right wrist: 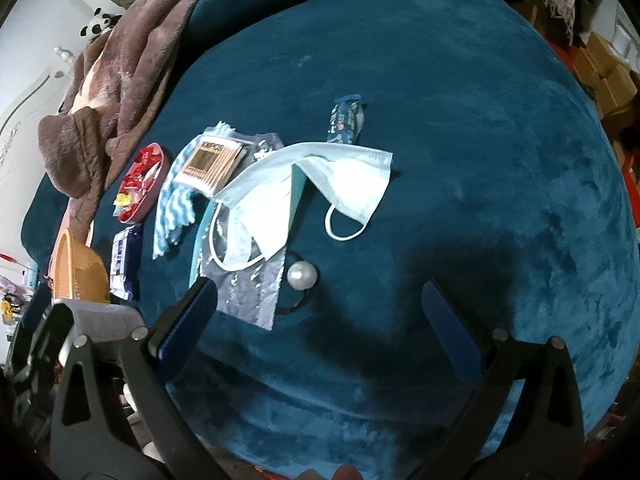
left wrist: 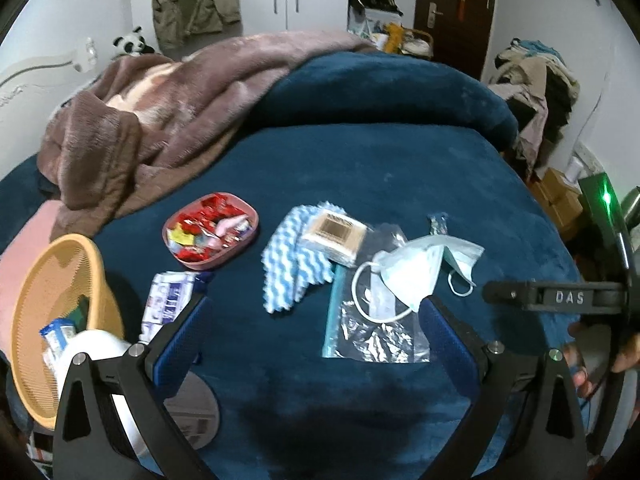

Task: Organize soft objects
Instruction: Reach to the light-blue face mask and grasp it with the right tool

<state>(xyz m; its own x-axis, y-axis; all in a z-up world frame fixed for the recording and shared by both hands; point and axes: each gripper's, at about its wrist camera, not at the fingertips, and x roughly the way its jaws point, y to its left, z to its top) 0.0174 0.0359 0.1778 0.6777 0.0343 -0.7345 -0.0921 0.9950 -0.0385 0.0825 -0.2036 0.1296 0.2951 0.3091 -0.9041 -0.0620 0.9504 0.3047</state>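
Both the left tool (left wrist: 312,320) and right tool (right wrist: 320,304) hover agape and empty above the bed (right wrist: 460,128), seemingly approaching the face mask (right wrist: 344,184), which needs pinching next.

A bed (left wrist: 400,168) under a dark teal plush cover carries a brown blanket (left wrist: 168,112) heaped at its far left. Mid-bed lie a pink tray (left wrist: 240,252) of sweets, a striped cloth (left wrist: 288,272), a swab box (left wrist: 336,232), two masks (right wrist: 320,184), a clear bag (left wrist: 372,332), a wrapper (right wrist: 344,120), a pearl hair tie (right wrist: 301,275). A tissue pack (left wrist: 168,300) and an orange basket (left wrist: 44,280) sit at the near left edge.
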